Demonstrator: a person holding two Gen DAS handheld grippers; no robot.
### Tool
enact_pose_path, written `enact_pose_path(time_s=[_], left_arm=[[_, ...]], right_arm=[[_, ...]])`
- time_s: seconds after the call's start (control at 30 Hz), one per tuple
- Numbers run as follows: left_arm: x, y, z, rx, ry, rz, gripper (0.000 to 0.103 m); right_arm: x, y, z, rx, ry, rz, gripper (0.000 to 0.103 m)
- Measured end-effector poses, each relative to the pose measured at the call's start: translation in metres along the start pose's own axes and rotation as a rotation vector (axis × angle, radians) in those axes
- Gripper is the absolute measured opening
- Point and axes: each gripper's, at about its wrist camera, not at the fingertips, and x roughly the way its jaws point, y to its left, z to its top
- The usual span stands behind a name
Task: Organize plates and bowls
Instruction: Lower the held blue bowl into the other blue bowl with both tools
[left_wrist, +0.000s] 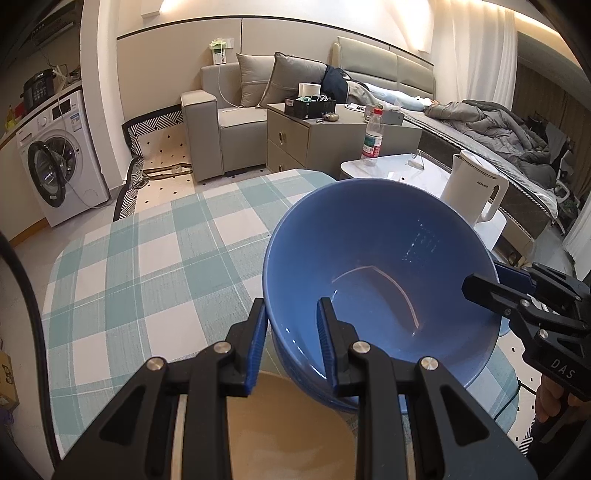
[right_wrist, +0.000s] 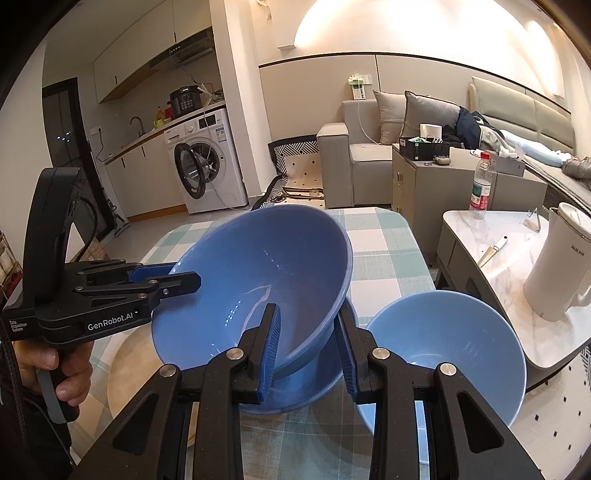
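A large blue bowl (left_wrist: 373, 273) is held tilted above the checked table. My left gripper (left_wrist: 291, 332) straddles its near rim, one finger inside and one outside, and looks shut on it. My right gripper (right_wrist: 308, 339) grips the opposite rim the same way; it also shows in the left wrist view (left_wrist: 487, 288). The bowl also shows in the right wrist view (right_wrist: 258, 280), with another blue bowl (right_wrist: 314, 387) right under it. A lighter blue bowl (right_wrist: 447, 347) stands to the right. A beige plate (left_wrist: 288, 424) lies on the table below the left gripper.
The table (left_wrist: 147, 266) has a teal and white checked cloth. A white side table (right_wrist: 517, 258) to the right bears a white kettle (right_wrist: 561, 266), a water bottle (right_wrist: 480, 188) and a knife (right_wrist: 493, 251). A sofa, a cabinet and a washing machine stand beyond.
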Motion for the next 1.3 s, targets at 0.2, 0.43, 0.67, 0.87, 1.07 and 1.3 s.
enact_pose_path(time_s=[0.2,0.43,0.67,0.87,1.07,1.3], left_arm=[[0.003,0.001,-0.002,-0.01,0.005,-0.001,0.025],[0.009,0.001,-0.007,-0.007,0.018,0.015,0.025],[0.016,0.003,-0.012,-0.017,0.035,0.025,0.025],[0.022,0.005,-0.017,-0.023,0.054,0.044,0.025],[0.025,0.002,-0.021,-0.009,0.071,0.052,0.025],[0.028,-0.002,-0.023,0.006,0.083,0.066,0.025]], right_arm=[[0.008,-0.002,-0.005,-0.008,0.009,0.002,0.031],[0.013,-0.002,-0.009,-0.017,0.019,0.004,0.031],[0.019,0.002,-0.014,-0.019,0.028,-0.002,0.032],[0.024,0.007,-0.018,-0.04,0.038,-0.014,0.033],[0.027,0.009,-0.019,-0.05,0.05,-0.03,0.033],[0.032,0.011,-0.021,-0.069,0.066,-0.048,0.038]])
